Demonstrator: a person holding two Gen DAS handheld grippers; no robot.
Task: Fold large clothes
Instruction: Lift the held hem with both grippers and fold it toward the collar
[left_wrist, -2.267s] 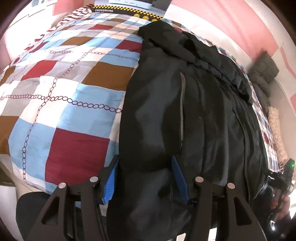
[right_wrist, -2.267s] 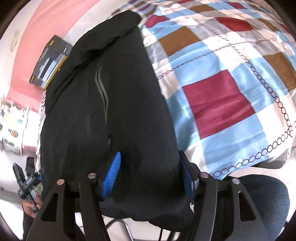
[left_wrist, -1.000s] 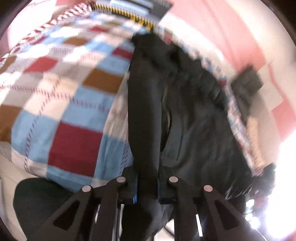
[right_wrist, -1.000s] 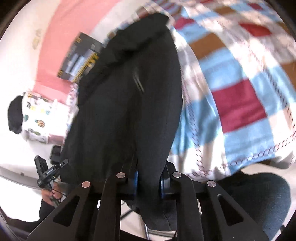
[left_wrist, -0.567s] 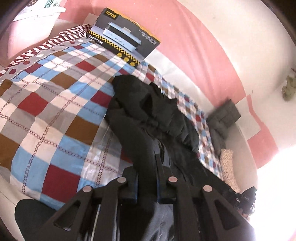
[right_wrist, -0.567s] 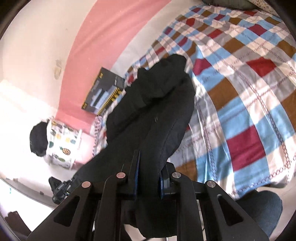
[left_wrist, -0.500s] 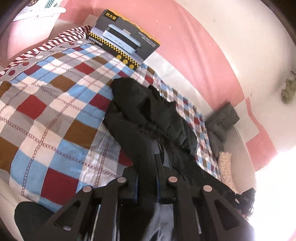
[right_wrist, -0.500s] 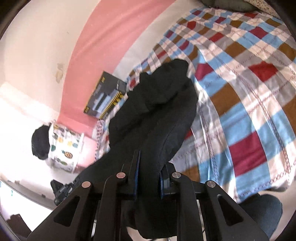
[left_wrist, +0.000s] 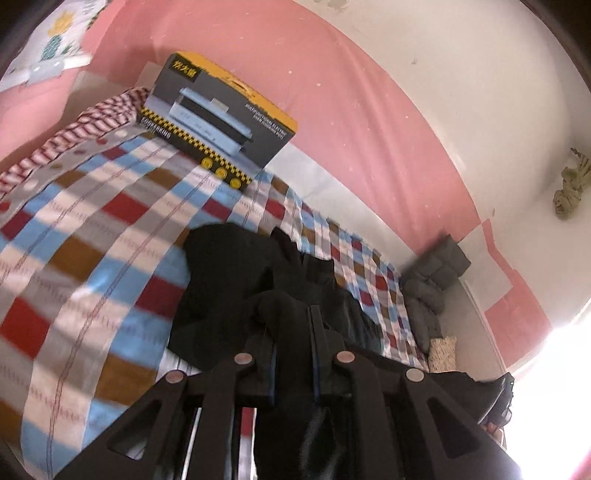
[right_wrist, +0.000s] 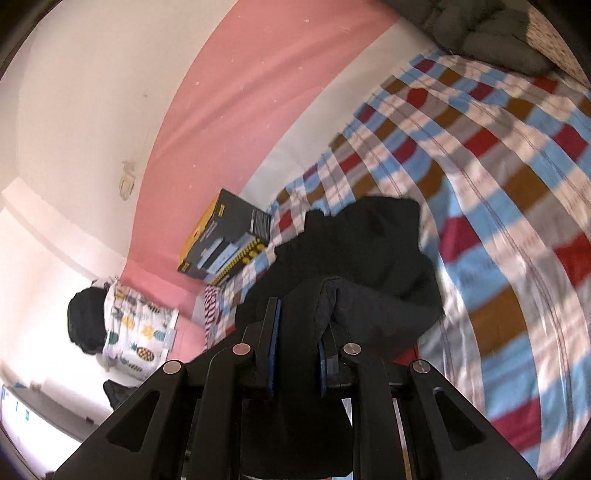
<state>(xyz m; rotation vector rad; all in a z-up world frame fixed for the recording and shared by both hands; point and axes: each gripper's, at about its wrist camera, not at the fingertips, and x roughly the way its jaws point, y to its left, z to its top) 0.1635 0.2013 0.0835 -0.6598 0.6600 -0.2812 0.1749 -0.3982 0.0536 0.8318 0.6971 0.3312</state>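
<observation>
Black jacket (left_wrist: 236, 280) bunches on the checked bed (left_wrist: 92, 236), box (left_wrist: 221, 118) behind; both tongs (left_wrist: 291, 339) (right_wrist: 297, 332) pinch fabric, lifted higher than 0.5 s ago.

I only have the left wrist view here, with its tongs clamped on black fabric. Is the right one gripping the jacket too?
Observer: Yes, the right tongs are shut on a fold of the black jacket.
Reviewer: Where is the rest of it?
Observer: Bunched on the checked bedspread, just ahead of the tips.
Reviewer: Anything off the bed's end?
Observer: A black bag-like object sits against a pineapple-print cloth.
</observation>
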